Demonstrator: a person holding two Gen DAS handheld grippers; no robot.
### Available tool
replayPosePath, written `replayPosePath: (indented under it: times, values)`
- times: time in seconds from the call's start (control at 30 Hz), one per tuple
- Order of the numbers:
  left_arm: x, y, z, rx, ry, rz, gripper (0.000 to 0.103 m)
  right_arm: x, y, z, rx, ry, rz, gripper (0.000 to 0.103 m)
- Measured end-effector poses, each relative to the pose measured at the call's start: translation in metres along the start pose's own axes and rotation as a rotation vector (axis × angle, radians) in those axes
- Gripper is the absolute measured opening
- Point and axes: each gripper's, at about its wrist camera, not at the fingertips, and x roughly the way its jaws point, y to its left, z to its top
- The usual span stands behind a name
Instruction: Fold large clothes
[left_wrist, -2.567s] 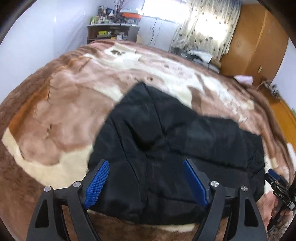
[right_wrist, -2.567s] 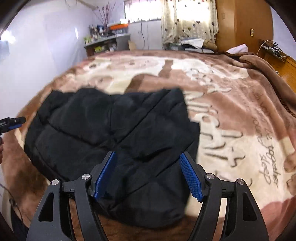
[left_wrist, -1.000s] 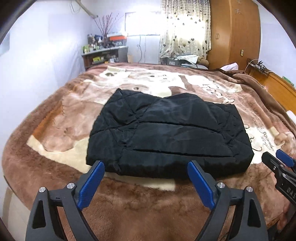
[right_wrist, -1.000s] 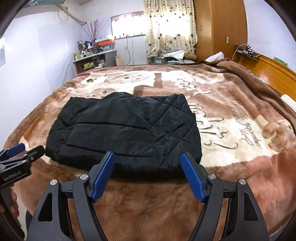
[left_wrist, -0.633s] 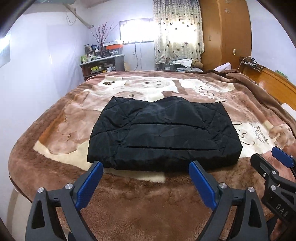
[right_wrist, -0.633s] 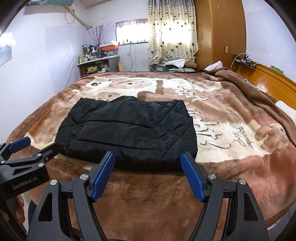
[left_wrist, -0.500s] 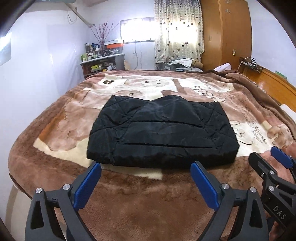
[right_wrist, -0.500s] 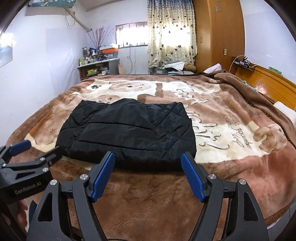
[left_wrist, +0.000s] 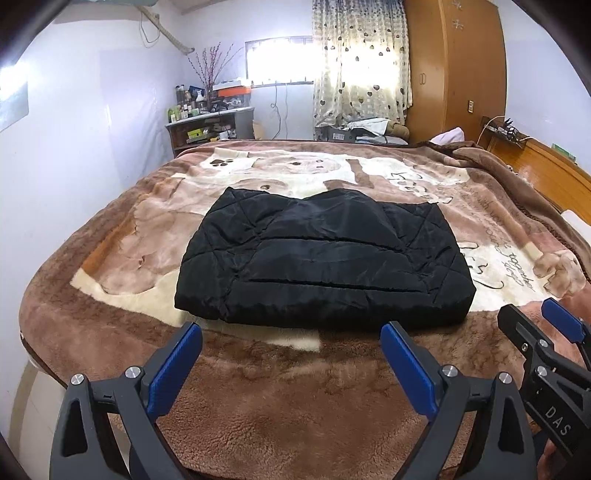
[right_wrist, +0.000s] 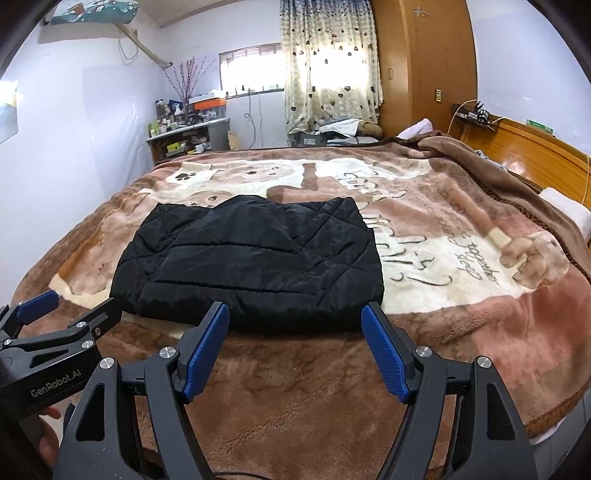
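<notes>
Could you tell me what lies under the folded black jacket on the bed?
The black jacket rests on a brown plush blanket printed with bears and script. The part of the print beneath it is covered and cannot be seen.

- The folded jacket (left_wrist: 325, 258) is plain black, with stitched quilting lines crossing in diamonds.
- The blanket (left_wrist: 295, 398) is plush brown at the edges, with cream and tan patches, printed bear figures, dark paw prints and dark cursive lettering.
- The left gripper (left_wrist: 291, 363) is black with blue pads (left_wrist: 173, 373) and silver screw heads.
- The right gripper (right_wrist: 295, 349) is likewise black, its pads (right_wrist: 384, 354) blue and ridged.
- The curtain (right_wrist: 328, 62) is pale cream, dotted with dark hearts.
- The wardrobe (right_wrist: 421, 66) is orange-brown wood.
- The headboard (right_wrist: 532, 155) is glossy orange-brown wood.
- The walls (left_wrist: 92, 122) are pale lilac-white.
</notes>
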Motion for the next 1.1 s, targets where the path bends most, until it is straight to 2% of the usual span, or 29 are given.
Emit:
replayPosePath:
  times: [0.07,0.27,0.6,1.1]
  values:
    - [0.0,-0.001,-0.001,0.003,0.0,0.01,0.098,-0.001,-0.001,-0.001,0.007,0.002,0.0,0.074]
    - [-0.004,0.001,-0.003,-0.014,-0.005,-0.029,0.098,-0.003,-0.002,-0.002,0.014,0.001,0.002,0.074]
    - [-0.009,-0.011,-0.006,0.033,-0.021,0.001,0.098,-0.005,-0.001,-0.004,0.021,0.002,0.001,0.074]
    - [-0.012,-0.007,-0.006,0.003,-0.009,-0.018,0.098,-0.007,-0.001,-0.004,0.017,0.005,0.007,0.074]
